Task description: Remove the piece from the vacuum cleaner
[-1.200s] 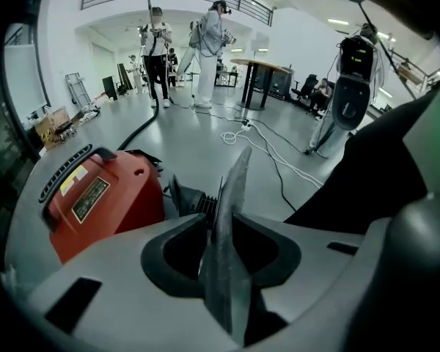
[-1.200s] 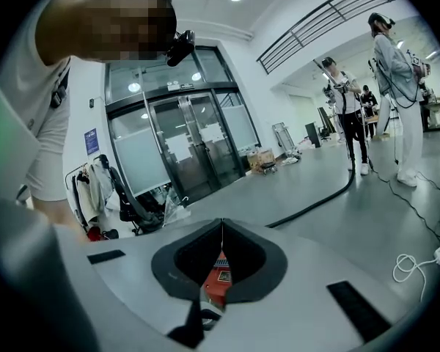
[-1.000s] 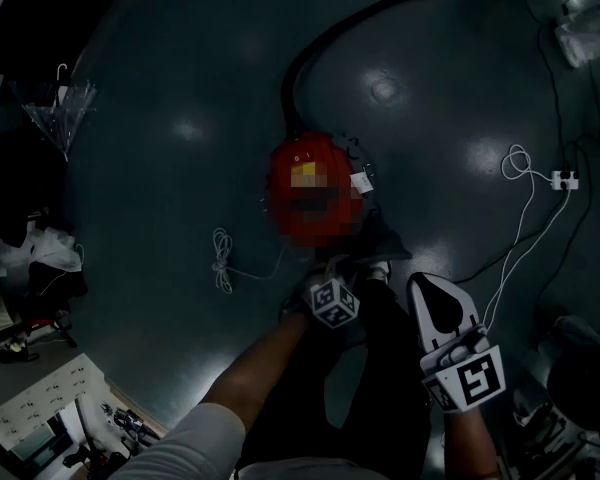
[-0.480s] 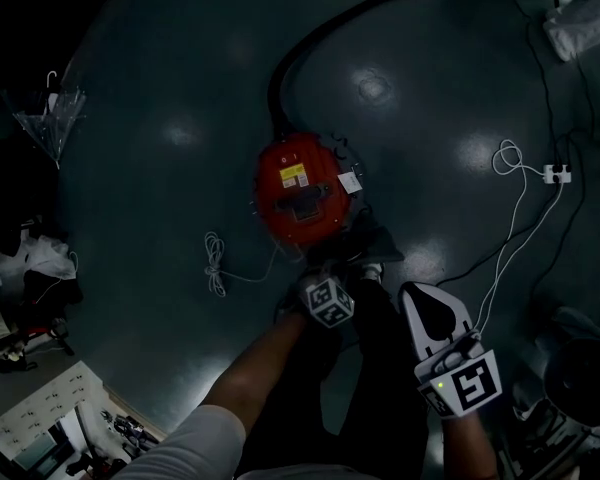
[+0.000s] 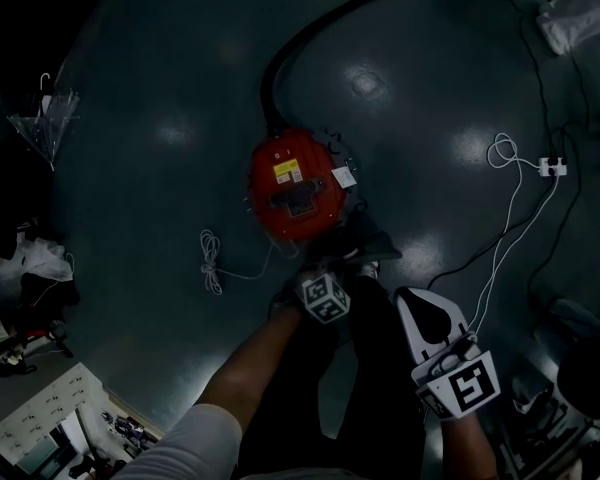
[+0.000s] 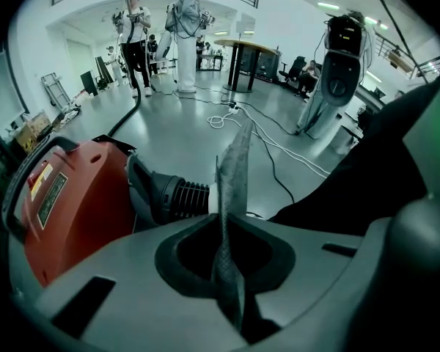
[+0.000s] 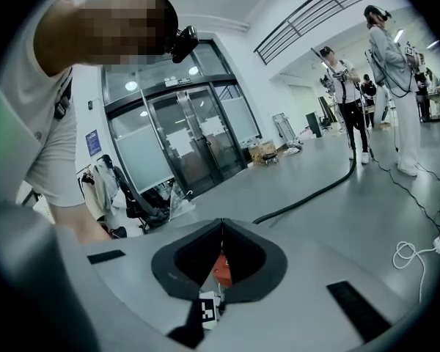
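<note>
The red vacuum cleaner [image 5: 293, 183] sits on the dark floor, and its black hose [image 5: 280, 58] runs off to the far side. In the left gripper view its red body [image 6: 73, 204] fills the left, with the ribbed hose socket [image 6: 169, 195] beside it. My left gripper [image 6: 221, 218] is shut on a thin grey fabric piece [image 6: 235, 167] that stands up between the jaws. From the head view only that gripper's marker cube [image 5: 323, 298] shows, just short of the vacuum. My right gripper [image 5: 435, 328] hangs to the right, jaws shut and holding nothing [image 7: 221, 222].
White cables [image 5: 515, 203] and a power strip [image 5: 550, 166] lie to the right, and a coiled white cord [image 5: 212, 258] lies left of the vacuum. Clutter lines the left edge [image 5: 30, 268]. Several people [image 6: 187, 28] and a round table [image 6: 242, 50] stand far off.
The head view has drifted, so the vacuum cleaner sits a little further left and up in the picture. Both grippers keep their places relative to it.
</note>
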{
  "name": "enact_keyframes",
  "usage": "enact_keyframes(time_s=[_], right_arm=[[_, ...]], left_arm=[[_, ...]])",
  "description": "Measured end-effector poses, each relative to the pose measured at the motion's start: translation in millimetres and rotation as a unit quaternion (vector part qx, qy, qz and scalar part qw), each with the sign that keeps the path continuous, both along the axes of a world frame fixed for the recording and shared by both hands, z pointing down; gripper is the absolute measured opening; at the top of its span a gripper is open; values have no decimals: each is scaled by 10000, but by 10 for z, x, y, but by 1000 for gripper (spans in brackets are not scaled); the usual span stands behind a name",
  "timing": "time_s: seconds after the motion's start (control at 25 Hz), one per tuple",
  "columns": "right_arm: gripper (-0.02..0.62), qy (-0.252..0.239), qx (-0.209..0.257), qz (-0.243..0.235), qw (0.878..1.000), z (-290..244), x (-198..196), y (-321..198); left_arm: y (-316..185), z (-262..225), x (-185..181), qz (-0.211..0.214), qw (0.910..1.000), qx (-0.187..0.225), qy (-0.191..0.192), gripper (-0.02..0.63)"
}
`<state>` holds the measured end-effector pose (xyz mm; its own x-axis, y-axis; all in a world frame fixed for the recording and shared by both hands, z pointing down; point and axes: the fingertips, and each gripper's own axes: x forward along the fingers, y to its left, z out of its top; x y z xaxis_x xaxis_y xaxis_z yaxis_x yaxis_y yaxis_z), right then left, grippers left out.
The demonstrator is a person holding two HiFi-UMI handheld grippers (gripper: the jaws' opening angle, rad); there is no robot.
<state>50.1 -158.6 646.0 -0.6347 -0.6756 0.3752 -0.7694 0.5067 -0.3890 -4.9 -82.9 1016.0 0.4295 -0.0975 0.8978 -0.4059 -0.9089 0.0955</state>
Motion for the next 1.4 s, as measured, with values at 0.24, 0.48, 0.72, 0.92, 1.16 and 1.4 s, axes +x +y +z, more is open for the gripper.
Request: enact_keyframes(time_s=[0.24,0.48,0.72,0.92,1.16,1.4], right_arm=[[17,-10,-75,21,10000,14,-17,152],[17,90,-140,142,9998,47,68,210],[17,204,-148,113,9996,-357,35,306],[17,168,-74,70,9998,-952,-79,445],[17,9,238,95,9997,-1830,-165,612],[17,-53,609,155,9980,-2609,-220,849]], left_arm=[[101,-34,1,-22,10000,-51,65,29],[387,-140,99,187,9995,-33,256,28],[497,-900,-17,284,9987,-118,407,28],[666,-1929,-83,525,9966,-113,627,28],[829,-3181,-112,734,9930,57,924,28],[936,-4194,-160,652,9921,103,1063,28]])
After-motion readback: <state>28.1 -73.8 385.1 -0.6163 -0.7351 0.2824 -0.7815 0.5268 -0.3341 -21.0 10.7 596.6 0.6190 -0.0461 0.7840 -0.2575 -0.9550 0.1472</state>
